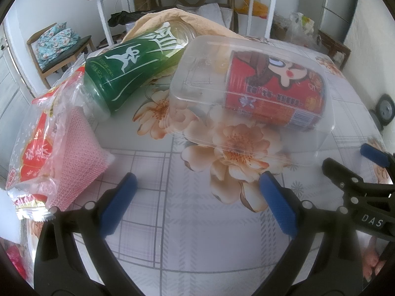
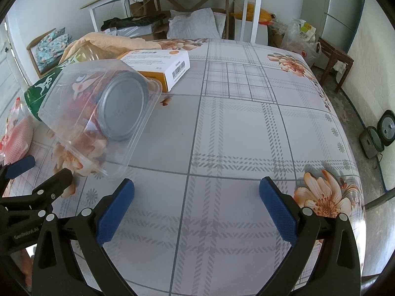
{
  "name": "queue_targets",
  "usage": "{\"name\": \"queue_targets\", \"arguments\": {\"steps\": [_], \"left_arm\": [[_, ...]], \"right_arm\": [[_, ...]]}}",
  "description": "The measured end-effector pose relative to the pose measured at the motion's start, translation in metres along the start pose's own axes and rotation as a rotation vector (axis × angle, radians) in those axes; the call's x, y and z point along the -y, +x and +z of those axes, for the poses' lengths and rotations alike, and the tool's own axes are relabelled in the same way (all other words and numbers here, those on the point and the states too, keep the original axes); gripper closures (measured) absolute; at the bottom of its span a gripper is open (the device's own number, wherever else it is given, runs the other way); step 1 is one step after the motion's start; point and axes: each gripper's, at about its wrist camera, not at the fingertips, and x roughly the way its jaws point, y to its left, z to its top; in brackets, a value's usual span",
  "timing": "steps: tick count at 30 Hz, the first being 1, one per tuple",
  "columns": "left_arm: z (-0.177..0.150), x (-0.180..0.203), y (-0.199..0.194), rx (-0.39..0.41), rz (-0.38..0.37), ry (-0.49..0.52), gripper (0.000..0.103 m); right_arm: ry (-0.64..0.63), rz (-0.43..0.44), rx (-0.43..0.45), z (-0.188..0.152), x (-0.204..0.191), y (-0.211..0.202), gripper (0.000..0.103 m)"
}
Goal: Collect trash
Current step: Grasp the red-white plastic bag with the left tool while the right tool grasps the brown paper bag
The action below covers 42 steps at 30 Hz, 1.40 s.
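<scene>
1. Covering everything, the table [image 2: 246, 128] wears a floral plaid cloth; its right half is bare, and the trash crowds the left.
2. Nearest both grippers lies a clear tub [image 1: 249, 93], upside down and tilted, propped over a red can [image 1: 274, 91] on its side, probably just as it was dropped.
3. Behind it a green bottle [image 1: 128, 74] lies on its side, its base against a tan bag [image 1: 197, 22].
4. At far left sits a snack bag [image 1: 37, 153] with a pink mesh [image 1: 79, 153] tucked against it.
5. Beyond the tub rests a white box [image 2: 160, 66].
6. Left gripper [image 1: 197, 194] hangs wide open, holding nothing, just short of the tub's rim, seemingly lined up for it.
7. Right gripper [image 2: 197, 197] is equally spread and empty over bare cloth, beside the tub.
</scene>
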Motion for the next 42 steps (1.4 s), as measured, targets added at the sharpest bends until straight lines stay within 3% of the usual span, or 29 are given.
{"name": "queue_targets", "arguments": {"steps": [4, 7, 10, 13, 15, 18, 20, 24, 28, 30, 33, 35, 36, 38, 42], "left_arm": [[-0.016, 0.002, -0.015, -0.032, -0.035, 0.035, 0.007], [-0.046, -0.001, -0.055, 0.074, -0.107, 0.079, 0.007], [-0.07, -0.029, -0.11, 0.187, -0.232, 0.042, 0.007], [-0.064, -0.07, -0.148, 0.309, -0.191, 0.003, 0.007], [-0.048, -0.097, -0.156, 0.375, -0.176, 0.053, 0.007], [-0.019, -0.132, -0.13, 0.328, -0.089, 0.087, 0.007], [0.0, -0.156, -0.105, 0.26, -0.04, 0.037, 0.007], [0.024, -0.19, -0.051, 0.057, -0.236, -0.05, 0.007], [0.03, -0.214, -0.019, -0.023, -0.343, -0.169, 0.007], [0.029, -0.214, -0.018, -0.035, -0.37, -0.164, 0.009], [0.028, -0.209, -0.028, -0.011, -0.344, -0.14, 0.021], [0.027, -0.208, -0.036, -0.005, -0.351, -0.141, 0.042], [0.027, -0.209, -0.038, -0.005, -0.351, -0.148, 0.046], [0.026, -0.213, -0.041, -0.009, -0.355, -0.161, 0.073], [0.02, -0.218, -0.043, -0.03, -0.419, -0.194, 0.092]], "right_arm": [[-0.017, 0.019, -0.006, -0.006, 0.0, -0.005, 0.005], [-0.029, 0.087, 0.004, -0.014, 0.0, -0.015, 0.005], [-0.006, 0.163, 0.029, -0.023, 0.006, -0.029, 0.005], [-0.023, 0.218, 0.071, -0.025, 0.006, -0.046, 0.005], [-0.059, 0.23, 0.12, -0.019, 0.002, -0.063, 0.005], [-0.118, 0.239, 0.162, -0.003, -0.009, -0.079, 0.005], [-0.163, 0.233, 0.193, 0.01, -0.017, -0.089, 0.005], [-0.203, 0.219, 0.217, 0.029, -0.023, -0.098, 0.005], [-0.189, 0.242, 0.211, 0.04, -0.022, -0.099, 0.005], [-0.186, 0.244, 0.205, 0.042, -0.023, -0.096, 0.005], [-0.187, 0.235, 0.189, 0.043, -0.025, -0.091, 0.005], [-0.187, 0.238, 0.183, 0.045, -0.026, -0.089, 0.005], [-0.183, 0.239, 0.182, 0.046, -0.026, -0.089, 0.005], [-0.178, 0.243, 0.186, 0.049, -0.027, -0.09, 0.005], [-0.187, 0.262, 0.194, 0.064, -0.032, -0.094, 0.005]]}}
